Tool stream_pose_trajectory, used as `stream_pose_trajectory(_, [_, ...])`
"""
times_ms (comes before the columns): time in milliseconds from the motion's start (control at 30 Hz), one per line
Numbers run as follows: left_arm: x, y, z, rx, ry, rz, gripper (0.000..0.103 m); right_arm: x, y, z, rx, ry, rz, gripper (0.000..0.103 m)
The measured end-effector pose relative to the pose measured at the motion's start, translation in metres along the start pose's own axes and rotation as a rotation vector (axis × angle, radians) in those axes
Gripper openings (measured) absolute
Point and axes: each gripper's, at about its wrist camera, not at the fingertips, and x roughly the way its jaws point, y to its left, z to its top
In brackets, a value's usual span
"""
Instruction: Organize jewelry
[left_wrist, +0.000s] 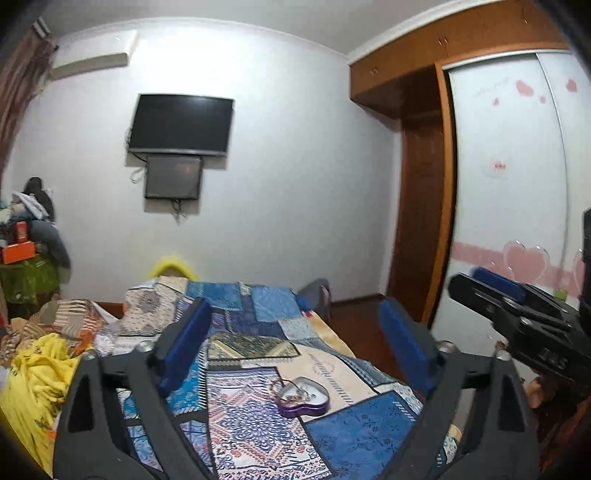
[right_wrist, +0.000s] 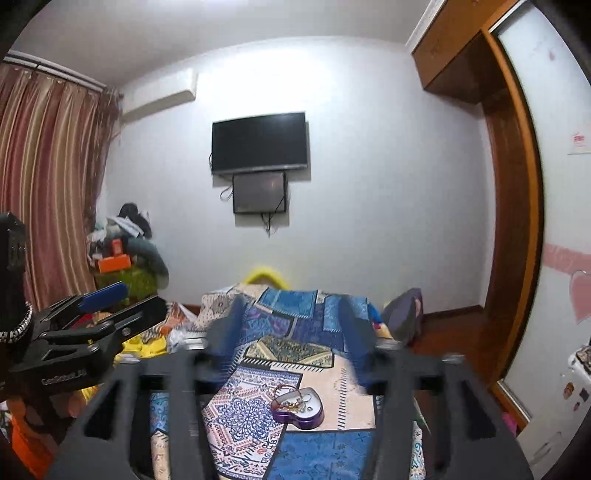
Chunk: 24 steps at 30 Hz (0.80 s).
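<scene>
A purple heart-shaped tin (left_wrist: 304, 400) lies open on the patchwork bedspread (left_wrist: 332, 435), with several small jewelry pieces inside and a beaded bracelet (left_wrist: 275, 387) hanging over its left rim. My left gripper (left_wrist: 295, 332) is open and empty, held above and behind the tin. The right gripper shows at that view's right edge (left_wrist: 491, 291). In the right wrist view the tin (right_wrist: 298, 404) lies between my blurred, open right gripper's fingers (right_wrist: 291, 332). The left gripper (right_wrist: 122, 301) shows at the left, open.
The bed runs away toward a white wall with a TV (left_wrist: 181, 125). Yellow cloth (left_wrist: 40, 376) and crumpled bedding lie left of the bedspread. A cluttered stand (right_wrist: 122, 254) is at the far left, a wardrobe with sliding doors (left_wrist: 509, 184) at the right.
</scene>
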Motion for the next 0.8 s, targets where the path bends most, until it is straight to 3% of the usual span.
stream_pose_trajectory(100, [-0.012, -0.002, -0.002, 0.006, -0.024, 0.036, 0.101, -0.003, 0.006, -0.001, -0.013, -0.019, -0.038, 0.084])
stream_pose_trajectory(233, [-0.022, -0.007, -0.004, 0.023, -0.031, 0.051, 0.101, -0.007, 0.009, -0.004, -0.014, -0.024, -0.052, 0.093])
stream_pose_trajectory(800, [-0.034, -0.009, -0.013, 0.019, -0.018, 0.057, 0.102, -0.021, 0.006, -0.016, -0.035, 0.012, -0.059, 0.094])
